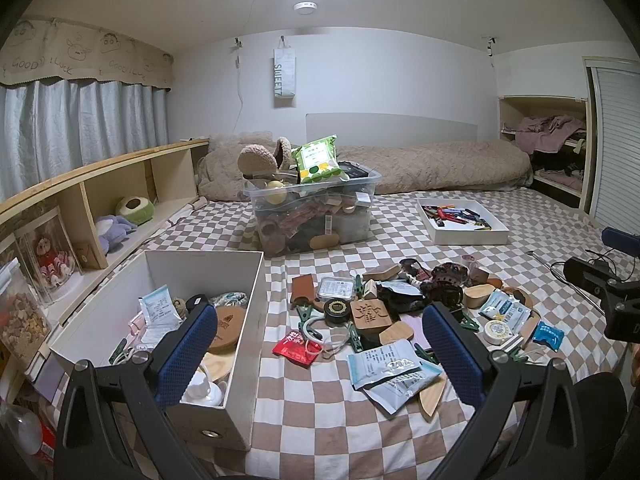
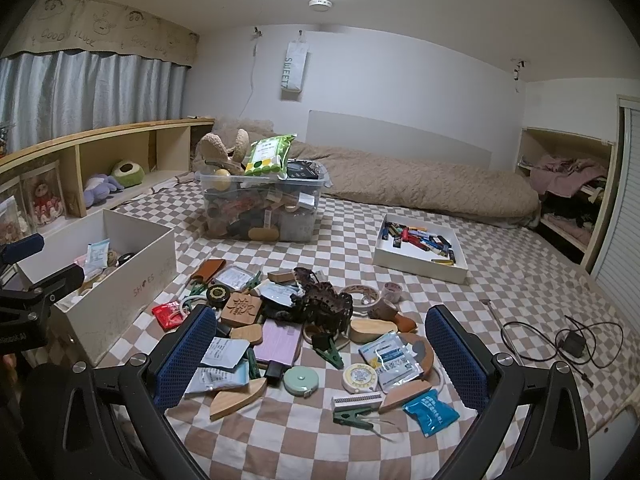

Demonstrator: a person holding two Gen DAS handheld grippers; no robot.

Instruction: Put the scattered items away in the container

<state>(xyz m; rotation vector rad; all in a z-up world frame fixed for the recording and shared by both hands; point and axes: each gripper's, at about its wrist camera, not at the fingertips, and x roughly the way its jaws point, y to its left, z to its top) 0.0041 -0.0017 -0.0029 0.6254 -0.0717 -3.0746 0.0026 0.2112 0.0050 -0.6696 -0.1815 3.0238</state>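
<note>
Fingers on both grippers stand spread wide with nothing between them: the left gripper [image 1: 320, 354] hangs over the gap between the white box [image 1: 256, 316] and the heap, the right gripper [image 2: 320, 354] over the heap's near edge. That pile of scattered items [image 2: 304, 320] lies on the checked bedspread [image 2: 320, 440], just right of the box (sachets, wooden pieces, green clips, a carved wooden block [image 2: 243, 309]). A green clip [image 2: 354, 416] lies with its long axis roughly left to right. The box runs lengthwise away from the camera and already holds sachets, a round cork disc [image 1: 228, 326] and a white object. Only the right view shows a mint tape measure [image 2: 301, 381] and a black cable [image 2: 568, 344]. Behind, a clear plastic bin [image 1: 316, 216] is packed full, and a white tray [image 1: 464, 222] holds small coloured sticks.
</note>
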